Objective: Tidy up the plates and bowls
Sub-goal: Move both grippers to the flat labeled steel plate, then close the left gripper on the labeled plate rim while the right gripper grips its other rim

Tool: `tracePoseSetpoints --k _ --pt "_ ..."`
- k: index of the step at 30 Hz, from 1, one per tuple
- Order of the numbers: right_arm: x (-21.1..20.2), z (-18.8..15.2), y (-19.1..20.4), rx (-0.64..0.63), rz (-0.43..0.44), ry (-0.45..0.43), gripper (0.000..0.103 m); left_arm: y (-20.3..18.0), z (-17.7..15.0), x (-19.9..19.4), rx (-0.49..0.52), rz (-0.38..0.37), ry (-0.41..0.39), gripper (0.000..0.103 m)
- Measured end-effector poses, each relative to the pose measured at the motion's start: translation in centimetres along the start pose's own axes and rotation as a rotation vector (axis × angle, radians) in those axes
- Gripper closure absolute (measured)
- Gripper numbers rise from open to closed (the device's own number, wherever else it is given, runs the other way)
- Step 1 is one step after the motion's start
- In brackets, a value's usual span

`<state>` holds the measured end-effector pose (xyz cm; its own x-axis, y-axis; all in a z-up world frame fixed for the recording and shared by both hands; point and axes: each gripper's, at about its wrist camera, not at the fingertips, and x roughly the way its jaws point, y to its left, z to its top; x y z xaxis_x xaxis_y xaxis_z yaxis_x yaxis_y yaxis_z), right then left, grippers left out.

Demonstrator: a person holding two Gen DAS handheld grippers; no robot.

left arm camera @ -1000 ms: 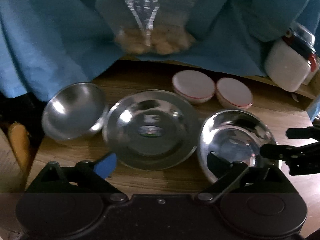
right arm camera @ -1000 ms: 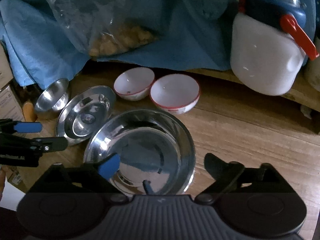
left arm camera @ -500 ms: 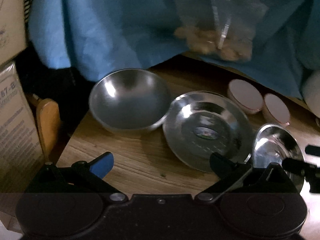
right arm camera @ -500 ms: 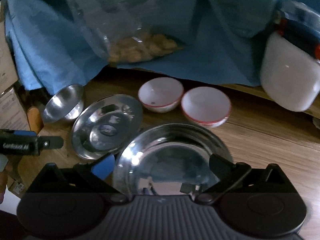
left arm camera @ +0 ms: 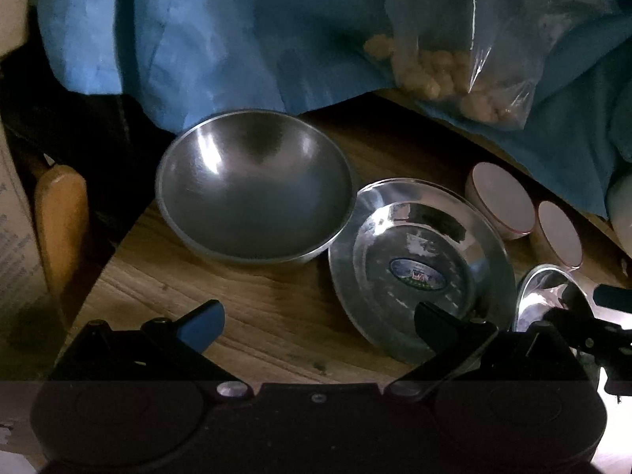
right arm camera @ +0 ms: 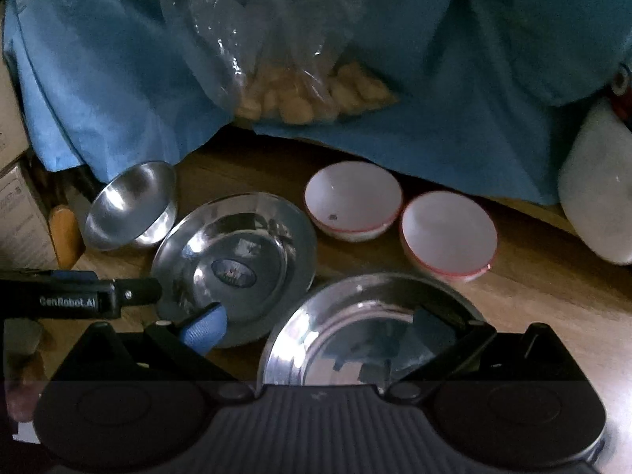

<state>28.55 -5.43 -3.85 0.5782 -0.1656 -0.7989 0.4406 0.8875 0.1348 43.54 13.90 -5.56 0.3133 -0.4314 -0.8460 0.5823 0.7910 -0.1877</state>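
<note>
Dim wooden table, blue cloth

The left tool is held low and level, its two fingers spread wide apart with nothing between them; a blue pad is seen on one fingertip, while the other fingertip is dark. In the right wrist view the same tool is seen from the side, reaching in from the left edge. The right tool is likewise held with its fingers parted wide, a blue-padded fingertip on one side and a dark one on the other. A small part of a hand is glimpsed at the lower left edge, too blurred for its grip to be made out.
</note>
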Motion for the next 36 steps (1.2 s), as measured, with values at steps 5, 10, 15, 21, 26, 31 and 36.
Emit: tracePoseSetpoints --k 5,10,15,21,26,31,36 --pt "1.7 0.9 0.4 -0.031 -0.015 0.038 0.0 -0.1 0.5 0.7 -0.011 0.005 0.02 0.001" --pt "2.7 1.5 0.8 -0.084 -0.012 0.051 0.001 0.1 0.9 1.3 -0.031 0.011 0.034 0.001" --pt "3.9 2.1 1.5 -0.148 0.01 0.066 0.01 0.2 1.2 1.9 -0.037 0.01 0.048 0.001" --pt "5.2 2.2 1.3 -0.152 0.039 0.094 0.016 0.1 1.3 2.4 -0.033 -0.005 0.062 0.001" --pt "5.4 2.4 1.4 -0.18 0.046 0.08 0.022 0.1 1.5 2.7 -0.047 -0.025 0.077 0.005" --pt "5.6 2.4 1.6 -0.192 0.076 0.074 0.034 0.0 1.4 2.8 -0.044 -0.034 0.081 0.012" --pt "6.3 2.5 1.4 -0.169 0.095 0.085 0.043 -0.7 1.5 2.9 -0.019 -0.044 0.082 0.021"
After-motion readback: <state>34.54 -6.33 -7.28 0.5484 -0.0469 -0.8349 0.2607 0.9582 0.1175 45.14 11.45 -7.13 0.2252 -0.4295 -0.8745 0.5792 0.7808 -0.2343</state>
